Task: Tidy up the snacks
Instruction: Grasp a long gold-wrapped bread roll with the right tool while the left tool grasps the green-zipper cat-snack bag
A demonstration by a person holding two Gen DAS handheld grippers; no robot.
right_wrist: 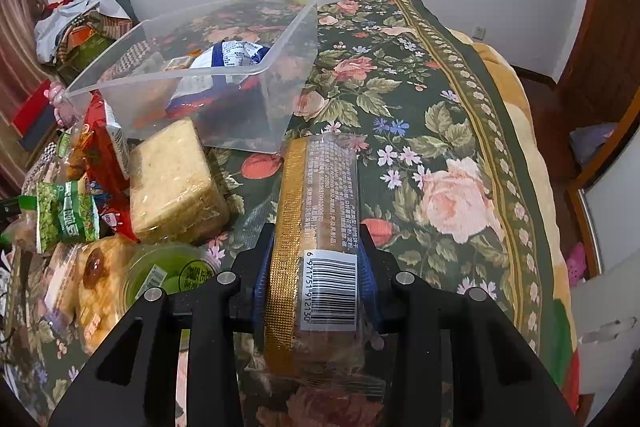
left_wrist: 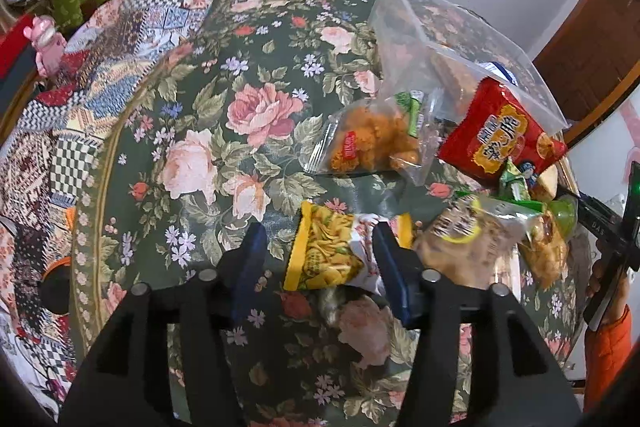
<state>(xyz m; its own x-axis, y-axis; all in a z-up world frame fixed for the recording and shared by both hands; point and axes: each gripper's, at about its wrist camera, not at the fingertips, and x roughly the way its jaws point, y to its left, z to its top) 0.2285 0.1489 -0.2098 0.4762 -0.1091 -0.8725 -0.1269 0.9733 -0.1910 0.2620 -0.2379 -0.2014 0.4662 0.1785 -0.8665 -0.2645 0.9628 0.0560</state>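
Two fingers of the right gripper (right_wrist: 316, 267) pinch the long biscuit pack (right_wrist: 320, 227), its long axis pointing ahead toward the clear plastic box (right_wrist: 192, 75) just beyond, up-left.

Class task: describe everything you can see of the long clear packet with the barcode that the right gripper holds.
The barcode packet is a long, clear plastic wrapper with a gold patterned strip along its left side, small printed text and a white barcode label near the gripper. Brownish contents show through. It points away from the camera towards the clear plastic box, over the floral cloth. The right gripper is shut on its near end.
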